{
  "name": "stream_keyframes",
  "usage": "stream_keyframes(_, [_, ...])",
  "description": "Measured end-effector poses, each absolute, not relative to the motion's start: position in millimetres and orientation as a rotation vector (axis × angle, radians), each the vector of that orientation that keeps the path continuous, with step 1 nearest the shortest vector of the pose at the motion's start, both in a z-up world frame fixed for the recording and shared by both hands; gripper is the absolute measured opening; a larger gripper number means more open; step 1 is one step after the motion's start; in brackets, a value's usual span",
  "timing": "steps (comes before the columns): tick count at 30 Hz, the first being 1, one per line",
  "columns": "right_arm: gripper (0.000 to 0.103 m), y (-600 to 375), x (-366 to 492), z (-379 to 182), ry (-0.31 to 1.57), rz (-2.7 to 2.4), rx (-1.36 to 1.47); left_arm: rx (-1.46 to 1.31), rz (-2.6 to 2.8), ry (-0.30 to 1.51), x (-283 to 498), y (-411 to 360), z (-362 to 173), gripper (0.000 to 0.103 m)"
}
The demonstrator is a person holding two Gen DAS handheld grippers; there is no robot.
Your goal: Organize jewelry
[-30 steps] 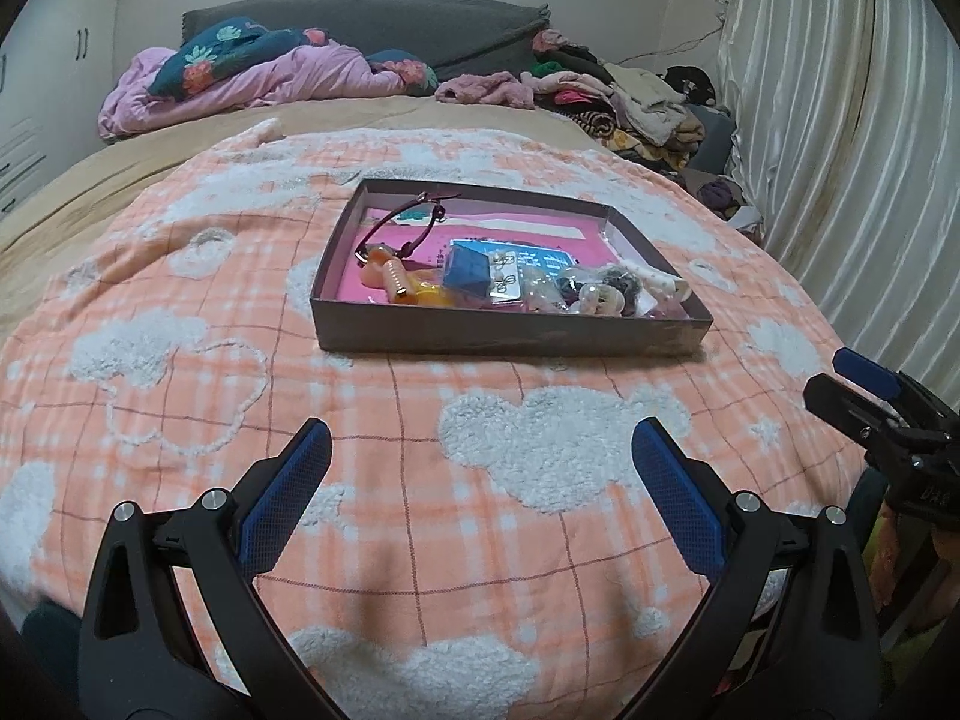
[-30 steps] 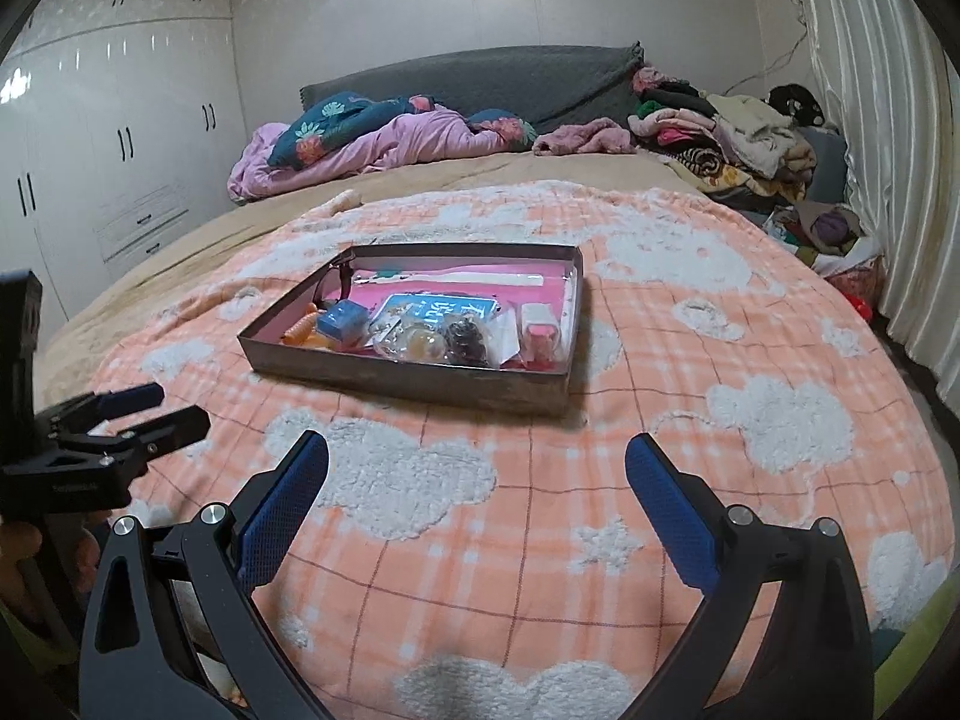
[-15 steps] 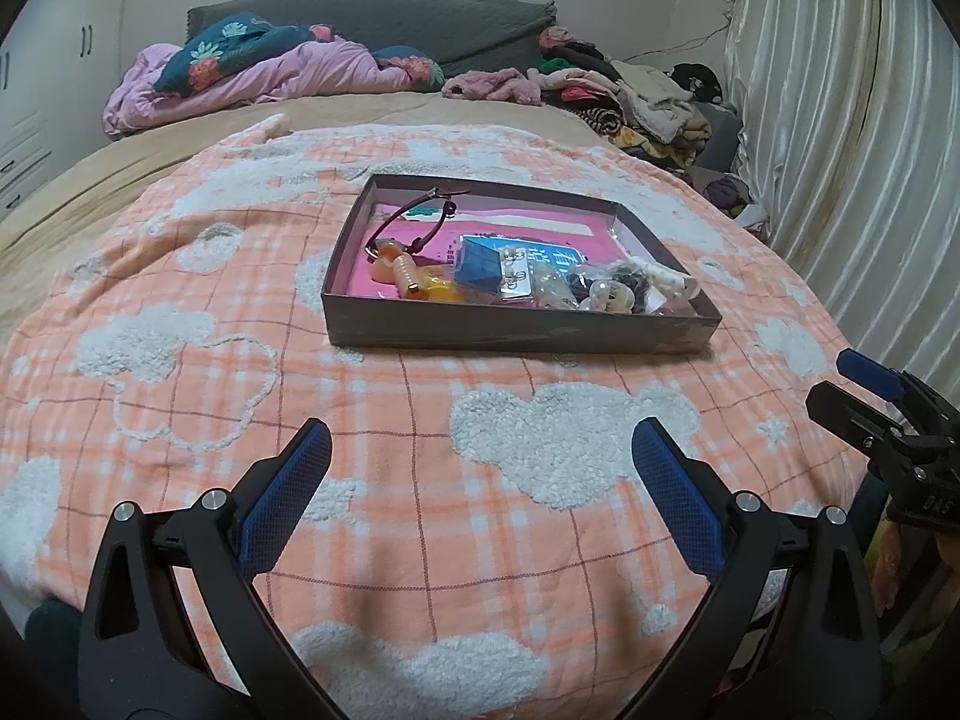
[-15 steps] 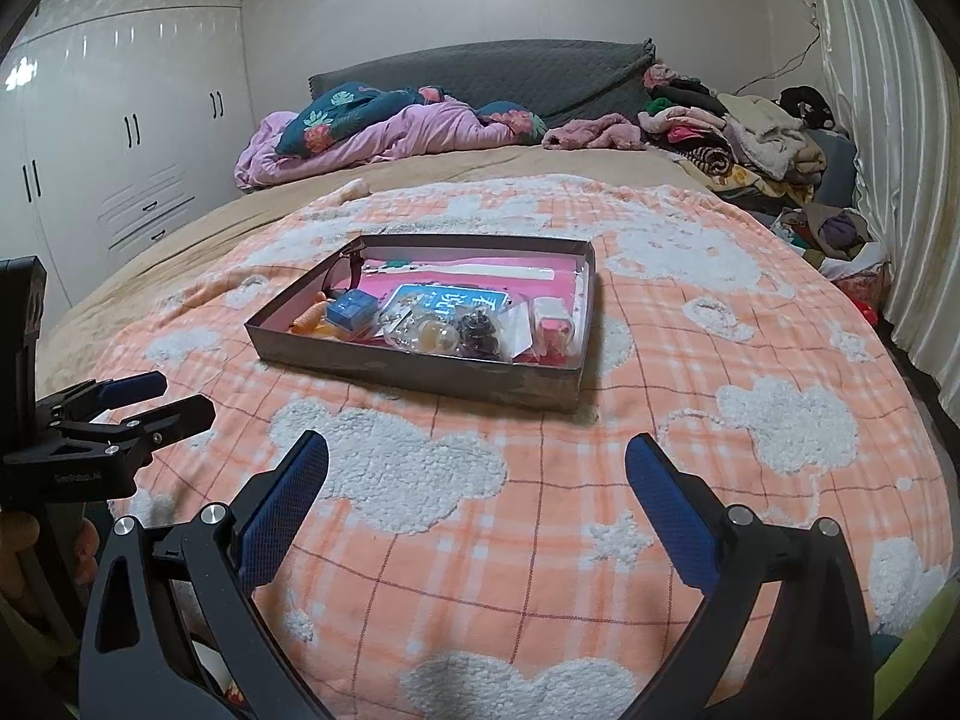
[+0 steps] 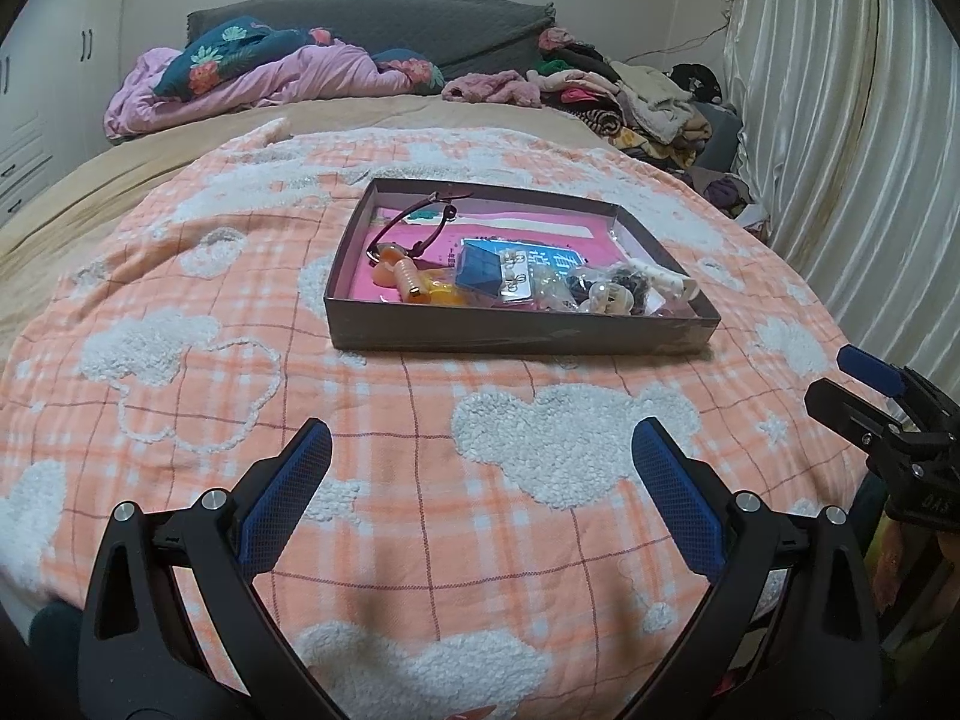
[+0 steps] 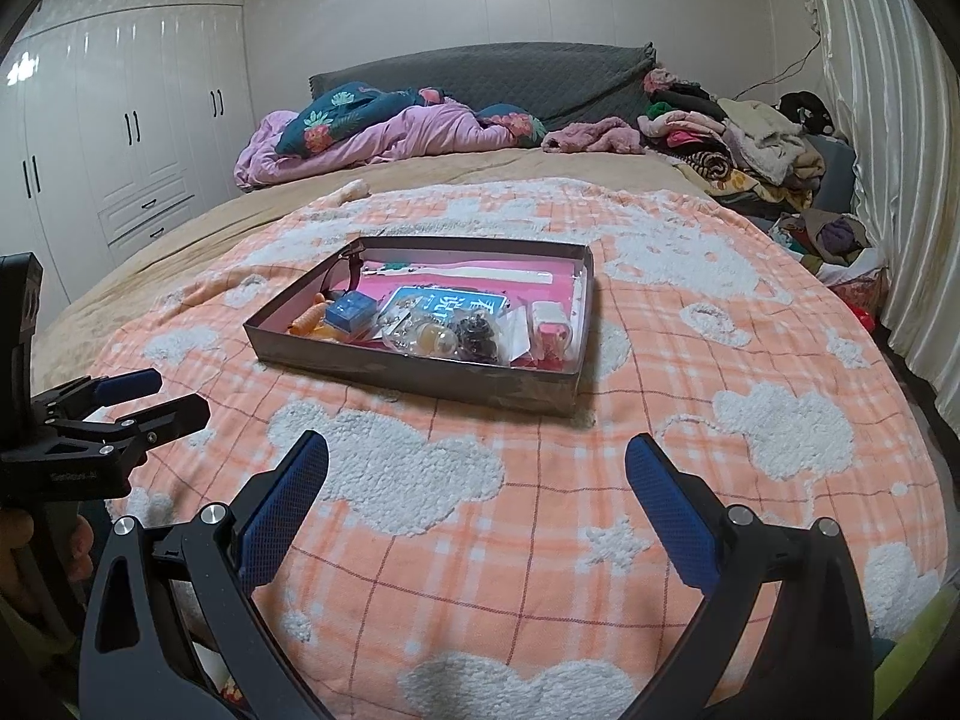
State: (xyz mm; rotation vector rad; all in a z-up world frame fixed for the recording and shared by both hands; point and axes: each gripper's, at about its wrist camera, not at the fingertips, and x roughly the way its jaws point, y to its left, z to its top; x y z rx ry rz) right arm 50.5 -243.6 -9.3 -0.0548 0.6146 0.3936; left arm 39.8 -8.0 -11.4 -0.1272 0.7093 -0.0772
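Observation:
A shallow brown box (image 5: 516, 339) with a pink lining lies on the orange cloud-pattern blanket; it also shows in the right wrist view (image 6: 420, 372). Inside it lie a dark red bangle (image 5: 414, 228), orange pieces (image 5: 408, 279), a small blue box (image 5: 480, 270), clear bags of jewelry (image 5: 606, 294) and a pink-white item (image 6: 551, 324). My left gripper (image 5: 480, 462) is open and empty, short of the box. My right gripper (image 6: 477, 471) is open and empty, also short of the box. Each gripper shows at the edge of the other's view.
The blanket (image 5: 240, 420) covers the near part of a bed. Crumpled bedding (image 6: 384, 132) and a clothes pile (image 6: 738, 150) lie at the far end. A curtain (image 5: 870, 150) hangs on the right; white wardrobes (image 6: 90, 150) stand on the left.
Both grippers have shifted slightly, so the box sits a little further right in the left view and a little nearer in the right view. Both stay open and empty.

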Motion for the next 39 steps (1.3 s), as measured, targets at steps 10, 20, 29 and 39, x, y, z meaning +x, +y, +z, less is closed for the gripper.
stream_keyframes(10, [0.099, -244.8, 50.4, -9.3, 0.614, 0.393, -0.056, -0.125, -0.073, 0.707, 39.2, -7.3, -9.6, 0.094])
stream_keyframes(20, [0.099, -244.9, 49.7, -9.2, 0.613, 0.391, -0.059, -0.121, -0.076, 0.705, 38.7, -6.8, -9.1, 0.094])
stream_keyframes(29, [0.099, -245.3, 50.1, -9.2, 0.615, 0.391, -0.06, -0.114, -0.071, 0.702, 37.6, -7.9, -8.8, 0.094])
stream_keyframes(39, [0.099, -245.4, 50.3, -9.2, 0.615, 0.39, -0.062, -0.114, -0.069, 0.719, 38.1, -7.3, -8.7, 0.094])
